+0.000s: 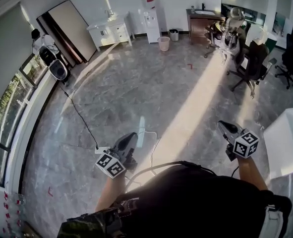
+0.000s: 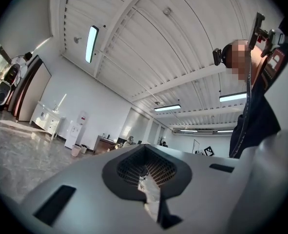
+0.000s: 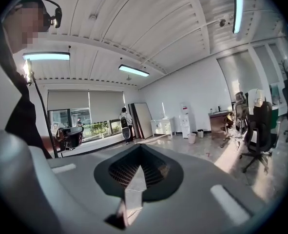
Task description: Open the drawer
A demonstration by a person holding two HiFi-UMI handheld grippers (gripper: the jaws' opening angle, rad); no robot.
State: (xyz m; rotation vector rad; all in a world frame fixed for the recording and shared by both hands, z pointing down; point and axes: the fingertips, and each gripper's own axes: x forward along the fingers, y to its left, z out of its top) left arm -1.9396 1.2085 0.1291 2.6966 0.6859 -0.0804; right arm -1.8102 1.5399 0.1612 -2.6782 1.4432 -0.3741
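A white cabinet with drawers (image 1: 111, 32) stands against the far wall, across a wide stretch of grey marble floor. It shows small in the left gripper view (image 2: 47, 121) and in the right gripper view (image 3: 162, 126). Its drawers look closed. My left gripper (image 1: 130, 138) is held low at the person's left, jaws together with nothing between them (image 2: 144, 155). My right gripper (image 1: 224, 127) is at the right, its jaws likewise pressed together and empty (image 3: 140, 154). Both point out over the floor, far from the cabinet.
A water dispenser (image 1: 150, 19), a pink bin (image 1: 163, 43) and a dark bin (image 1: 174, 34) stand by the far wall. Office chairs (image 1: 250, 63) crowd the right. A white table (image 1: 290, 143) is close on the right. A black cable (image 1: 82, 120) runs to a power strip (image 1: 102, 149).
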